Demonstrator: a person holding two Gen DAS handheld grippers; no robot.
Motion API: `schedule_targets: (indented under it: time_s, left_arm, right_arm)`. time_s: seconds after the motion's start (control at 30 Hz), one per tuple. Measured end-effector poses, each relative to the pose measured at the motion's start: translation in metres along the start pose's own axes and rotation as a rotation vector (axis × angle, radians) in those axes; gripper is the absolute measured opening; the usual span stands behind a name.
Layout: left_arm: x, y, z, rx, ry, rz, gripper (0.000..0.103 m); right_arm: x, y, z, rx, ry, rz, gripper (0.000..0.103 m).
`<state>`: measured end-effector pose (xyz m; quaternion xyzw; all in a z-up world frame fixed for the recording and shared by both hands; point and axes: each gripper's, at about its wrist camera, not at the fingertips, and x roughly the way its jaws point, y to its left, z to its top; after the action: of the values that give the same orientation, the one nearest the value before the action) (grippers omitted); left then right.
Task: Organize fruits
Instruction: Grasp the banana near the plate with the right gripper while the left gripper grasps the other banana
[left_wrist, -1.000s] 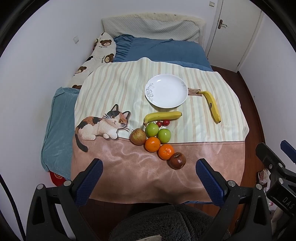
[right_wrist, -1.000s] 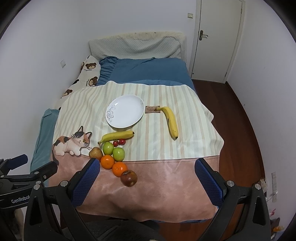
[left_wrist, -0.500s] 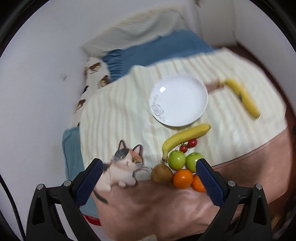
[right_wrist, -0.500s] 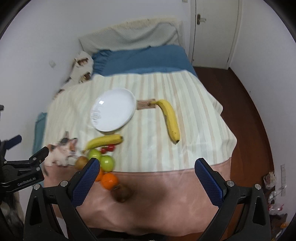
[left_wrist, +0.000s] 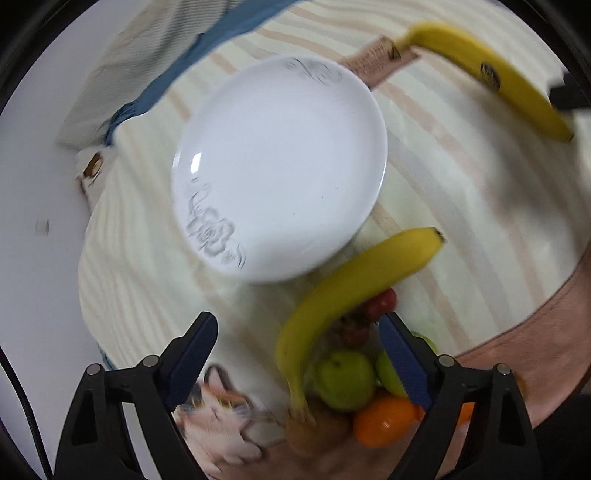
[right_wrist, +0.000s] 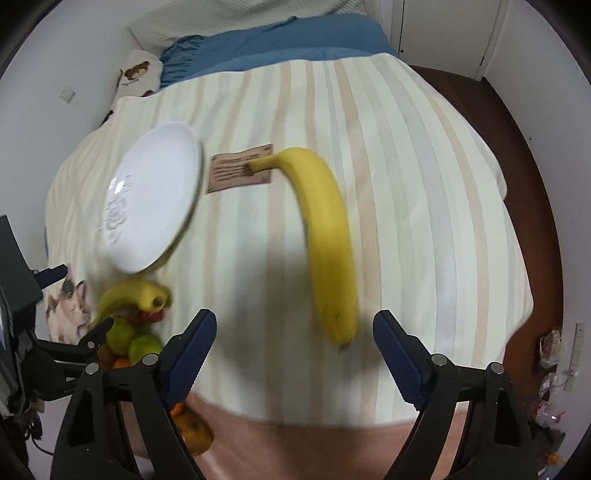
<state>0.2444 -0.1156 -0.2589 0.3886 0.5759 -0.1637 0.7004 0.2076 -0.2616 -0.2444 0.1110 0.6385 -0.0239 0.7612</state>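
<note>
A white plate (left_wrist: 280, 162) lies on the striped blanket (left_wrist: 480, 206); it also shows in the right wrist view (right_wrist: 155, 199). My left gripper (left_wrist: 299, 365) is open, low over a banana (left_wrist: 351, 291) that curves between its fingers. Below the banana sit green apples (left_wrist: 343, 380), small red fruits (left_wrist: 376, 306) and an orange (left_wrist: 384, 421). My right gripper (right_wrist: 295, 354) is open, just short of the tip of a second banana (right_wrist: 325, 236). That banana also shows at the top right of the left wrist view (left_wrist: 491, 77).
A brown label (right_wrist: 240, 173) lies under the second banana's stem. Blue bedding (right_wrist: 273, 40) and a pillow lie beyond. The blanket's cat print (right_wrist: 68, 306) is at the left. Dark wood floor (right_wrist: 528, 155) runs along the bed's right side.
Both grippers have dropped forward, close to the blanket. The left one has closed in on the banana by the fruit pile, the right one on the lone banana. Both stay open.
</note>
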Motion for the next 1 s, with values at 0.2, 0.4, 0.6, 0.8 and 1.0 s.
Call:
schedule_targets:
  time_s: [0.2,0.4,0.6,0.8,1.0]
  left_arm:
    - [0.035,-0.01,0.009,0.164,0.06,-0.019,0.089]
    - [0.066,-0.014,0.016,0.16,0.14,-0.101,0.048]
    - [0.069,-0.024,0.012,0.126,0.095,-0.084,0.039]
    - [0.067,-0.006,0.0,-0.06,0.085,-0.06,0.031]
    - [0.073,0.03,-0.032,-0.322,0.132,-0.133,0.025]
  right_arm:
    - [0.036,-0.009,0.038,0.033,0.04,0.005,0.088]
    - [0.071,-0.004,0.063,0.025,0.097,-0.014,0.072]
    - [0.074,0.006,0.064,-0.018,0.089,-0.13,0.039]
    - [0.066,0.001,0.043,0.005,0.146,-0.076,0.037]
    - [0.064,0.01,0.006,0.028,0.186,-0.029,0.037]
